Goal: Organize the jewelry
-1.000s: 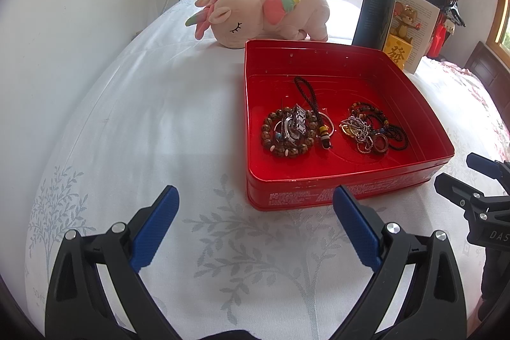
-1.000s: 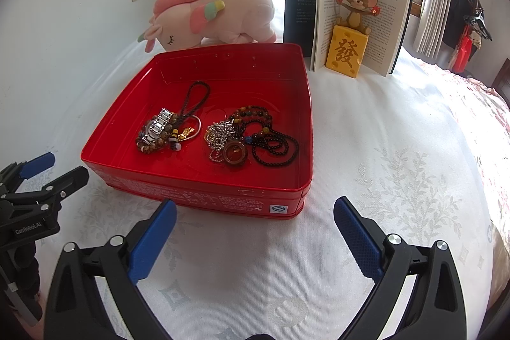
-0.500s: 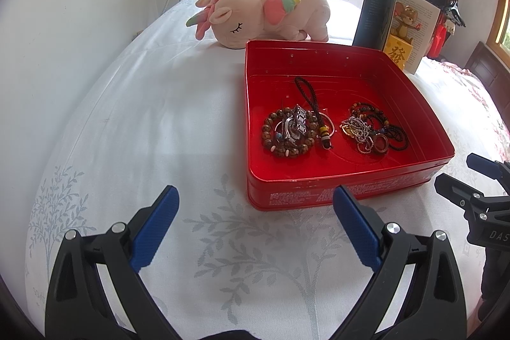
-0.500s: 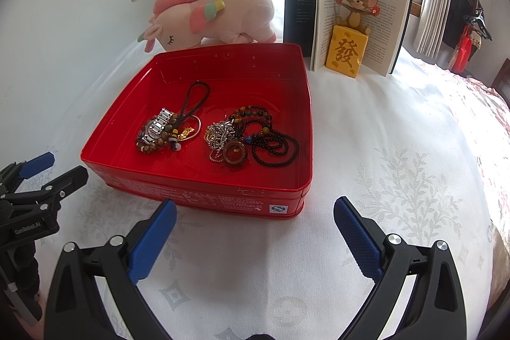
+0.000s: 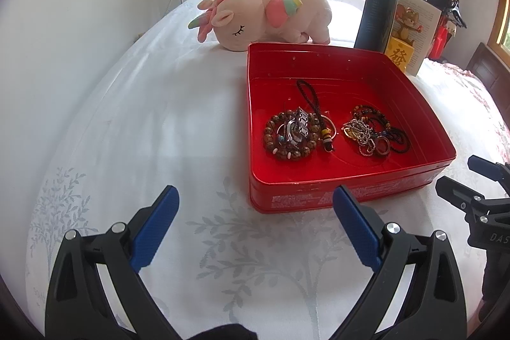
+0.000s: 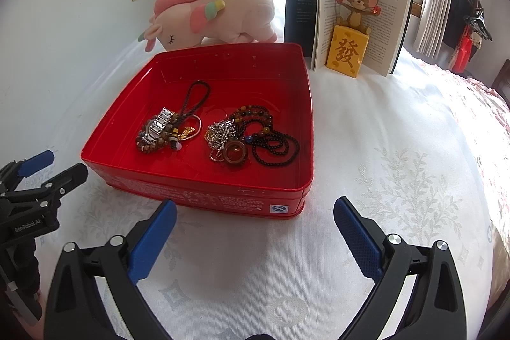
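Both grippers hang low over the white leaf-patterned bedspread (image 5: 134, 123) with nothing between their blue-padded fingers: the left gripper (image 5: 255, 231) has its jaws spread wide just short of the near wall of the shallow red metal tin (image 5: 350, 196), and the right gripper (image 6: 255, 233) is spread just as wide at the tin's near right corner, neither touching it. Each shows at the edge of the other's view. Inside the tin, on its floor toward the near side, the jewelry lies in two clumps a little apart. The left clump is a brown wooden bead bracelet (image 5: 288, 137) with a silver metal-link watch (image 5: 296, 129) lying on top of it, and a black braided cord with coloured beads (image 5: 310, 104) running from there toward the far wall. The right clump is a tangle of silver chain (image 6: 220, 133), a black beaded necklace (image 6: 277, 148) and a round amber-brown ring pendant (image 6: 235, 152). Just beyond the tin's far wall a pink plush unicorn (image 5: 264, 13) lies on its side. To the right of it an open book (image 6: 357, 21) stands upright on the bed, with a brown cartoon mouse figurine on a yellow block (image 6: 349, 37) in front of its pages.
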